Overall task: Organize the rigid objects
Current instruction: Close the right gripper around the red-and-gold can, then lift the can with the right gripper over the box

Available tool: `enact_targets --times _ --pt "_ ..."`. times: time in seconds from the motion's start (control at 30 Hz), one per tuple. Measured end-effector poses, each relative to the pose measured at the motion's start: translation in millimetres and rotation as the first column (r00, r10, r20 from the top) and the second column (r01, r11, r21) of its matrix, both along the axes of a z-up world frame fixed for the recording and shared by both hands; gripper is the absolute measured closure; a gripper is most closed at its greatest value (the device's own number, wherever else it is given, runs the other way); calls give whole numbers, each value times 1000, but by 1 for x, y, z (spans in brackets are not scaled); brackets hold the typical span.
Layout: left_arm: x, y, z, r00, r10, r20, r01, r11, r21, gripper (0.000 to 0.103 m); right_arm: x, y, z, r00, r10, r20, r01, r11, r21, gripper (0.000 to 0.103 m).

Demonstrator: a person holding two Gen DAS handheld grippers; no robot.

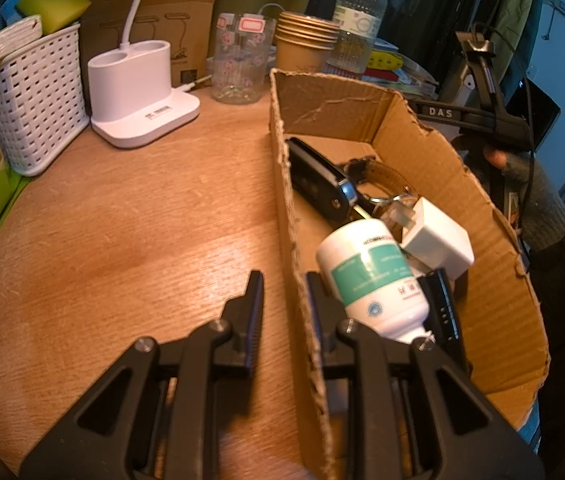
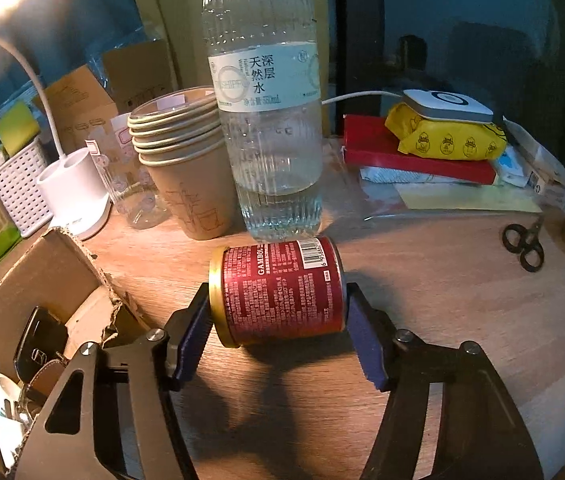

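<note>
While my right gripper [image 2: 278, 320] clamps a red can [image 2: 280, 290] lying on its side by its two ends, the can sits on the wooden table [image 2: 442, 320] just in front of a water bottle [image 2: 266, 112]. My left gripper [image 1: 284, 300] straddles the near wall of the cardboard box [image 1: 502, 280], one finger outside and one inside; whether the pads actually pinch the wall I cannot tell. Inside the box lie a white medicine bottle [image 1: 370, 276], a white charger [image 1: 438, 236] and a black car key [image 1: 316, 178]. Beyond, a stack of paper cups [image 2: 182, 152] stands beside the water bottle, with a clear glass [image 1: 240, 62], a white lamp base [image 1: 138, 92] and a white basket [image 1: 34, 96] farther left. Scissors [image 2: 522, 244] lie at the table's right, near a red book [image 2: 410, 152] under a yellow pack [image 2: 446, 140].
</note>
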State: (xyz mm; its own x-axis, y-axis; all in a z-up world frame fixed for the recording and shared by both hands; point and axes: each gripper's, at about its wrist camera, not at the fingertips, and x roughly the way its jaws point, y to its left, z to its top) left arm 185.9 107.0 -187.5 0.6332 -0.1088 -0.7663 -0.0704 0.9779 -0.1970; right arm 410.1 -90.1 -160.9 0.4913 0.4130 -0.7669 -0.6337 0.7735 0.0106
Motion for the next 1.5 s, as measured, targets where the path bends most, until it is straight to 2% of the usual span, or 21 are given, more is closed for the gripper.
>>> enact_targets --times 0.4,0.77,1.17,1.5 --pt "0 -1 0 1000 0 0 0 1000 0 82 -19 0 14 992 -43 119 51 997 -66 37" --pt "0 0 0 1000 0 0 0 1000 0 82 -64 -15 51 973 -85 215 92 996 -23 37" --pt "0 0 0 1000 0 0 0 1000 0 82 -118 -3 85 964 -43 264 27 998 65 37" --pt "0 0 0 1000 0 0 0 1000 0 82 -135 18 81 967 17 256 -36 997 69 37"
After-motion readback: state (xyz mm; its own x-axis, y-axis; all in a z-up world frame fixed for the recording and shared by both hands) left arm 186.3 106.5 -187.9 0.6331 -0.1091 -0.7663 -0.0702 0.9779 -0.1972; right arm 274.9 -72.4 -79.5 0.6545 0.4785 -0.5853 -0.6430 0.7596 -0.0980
